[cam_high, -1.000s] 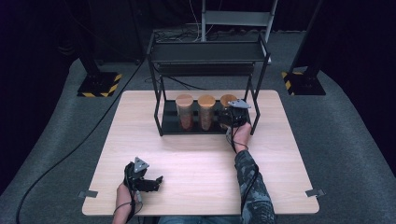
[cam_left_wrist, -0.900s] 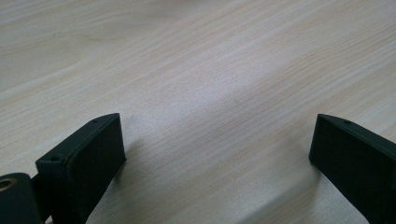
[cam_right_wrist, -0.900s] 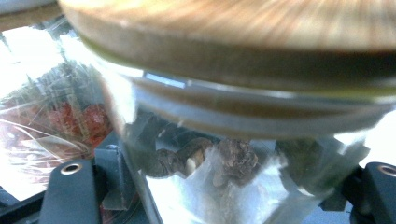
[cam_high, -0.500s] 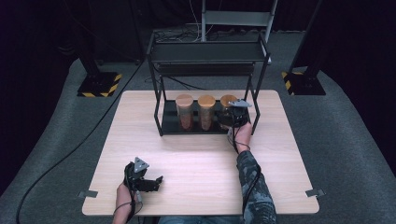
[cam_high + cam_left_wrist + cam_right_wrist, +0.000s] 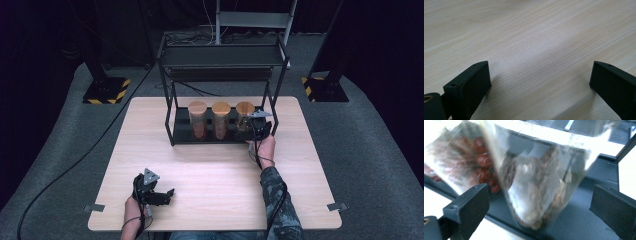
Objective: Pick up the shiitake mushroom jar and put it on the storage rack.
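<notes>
Three clear jars with wooden lids stand in a row on the lower shelf of a black rack (image 5: 172,131). My right gripper (image 5: 257,127) is at the rightmost jar (image 5: 244,114). In the right gripper view that jar (image 5: 541,185), holding brown lumps, stands between my two wide-apart jaws, and neither jaw touches it. The middle jar (image 5: 471,162), with red contents, is blurred at the left. My left gripper (image 5: 159,195) rests low over the table's near left part; its jaws are open over bare wood (image 5: 534,50).
The wooden table (image 5: 310,165) carries the rack at its far middle. The rack's upper shelf (image 5: 220,55) overhangs the jars. A black cable (image 5: 75,160) runs across the grey floor at the left. Stand bases with yellow-black stripes (image 5: 105,92) sit beyond the table.
The right gripper has stayed at the rightmost jar with barely any shift. The left gripper has not moved.
</notes>
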Demonstrator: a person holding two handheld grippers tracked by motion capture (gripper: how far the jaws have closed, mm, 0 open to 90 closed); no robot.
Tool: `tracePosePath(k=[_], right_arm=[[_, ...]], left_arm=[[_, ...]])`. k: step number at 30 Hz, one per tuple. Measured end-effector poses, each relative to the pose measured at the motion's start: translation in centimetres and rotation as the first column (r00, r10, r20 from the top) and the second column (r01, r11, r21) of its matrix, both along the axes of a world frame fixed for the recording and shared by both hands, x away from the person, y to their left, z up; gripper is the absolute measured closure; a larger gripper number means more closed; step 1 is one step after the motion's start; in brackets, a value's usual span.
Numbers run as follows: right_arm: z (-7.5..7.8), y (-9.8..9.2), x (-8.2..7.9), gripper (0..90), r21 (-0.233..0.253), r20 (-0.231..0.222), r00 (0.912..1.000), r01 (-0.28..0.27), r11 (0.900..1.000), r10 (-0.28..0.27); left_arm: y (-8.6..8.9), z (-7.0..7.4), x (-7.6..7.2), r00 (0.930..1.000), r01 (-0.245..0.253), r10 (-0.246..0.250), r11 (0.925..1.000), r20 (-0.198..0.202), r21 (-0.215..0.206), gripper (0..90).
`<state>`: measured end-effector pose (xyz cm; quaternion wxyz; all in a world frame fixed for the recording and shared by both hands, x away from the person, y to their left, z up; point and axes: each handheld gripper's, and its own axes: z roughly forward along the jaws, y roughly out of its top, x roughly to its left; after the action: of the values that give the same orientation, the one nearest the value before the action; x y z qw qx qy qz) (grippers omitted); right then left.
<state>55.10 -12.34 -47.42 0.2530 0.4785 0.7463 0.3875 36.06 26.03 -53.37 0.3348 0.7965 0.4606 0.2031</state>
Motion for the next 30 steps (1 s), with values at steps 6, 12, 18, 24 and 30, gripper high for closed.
tracePosePath(k=[6,12,18,24,30], right_arm=[[0.4,-0.6,-2.0,0.0,0.002,0.005,0.9999,-0.016,1.0,0.016],[0.4,-1.2,-4.3,0.0,-0.011,0.015,0.9988,-0.047,0.999,0.048],[-0.6,-2.3,-7.3,0.0,-0.01,0.004,0.9983,-0.057,0.998,0.057],[-2.6,-3.7,-10.5,0.0,-0.047,-0.022,0.9985,-0.05,0.998,0.05],[-4.3,-5.7,-13.9,0.0,-0.004,-0.061,0.9975,-0.036,0.999,0.036]], left_arm=[[0.0,0.0,0.0,1.0,0.0,0.0,1.0,0.001,0.0,2.6],[0.0,0.0,0.0,1.0,0.0,0.0,1.0,0.0,0.0,2.6],[0.0,0.0,0.0,1.0,0.0,0.0,1.0,0.0,0.0,2.6],[0.0,0.0,0.0,1.0,0.0,0.0,1.0,0.0,0.0,2.6],[0.0,0.0,0.0,1.0,0.0,0.0,1.0,-0.001,-0.001,2.5]])
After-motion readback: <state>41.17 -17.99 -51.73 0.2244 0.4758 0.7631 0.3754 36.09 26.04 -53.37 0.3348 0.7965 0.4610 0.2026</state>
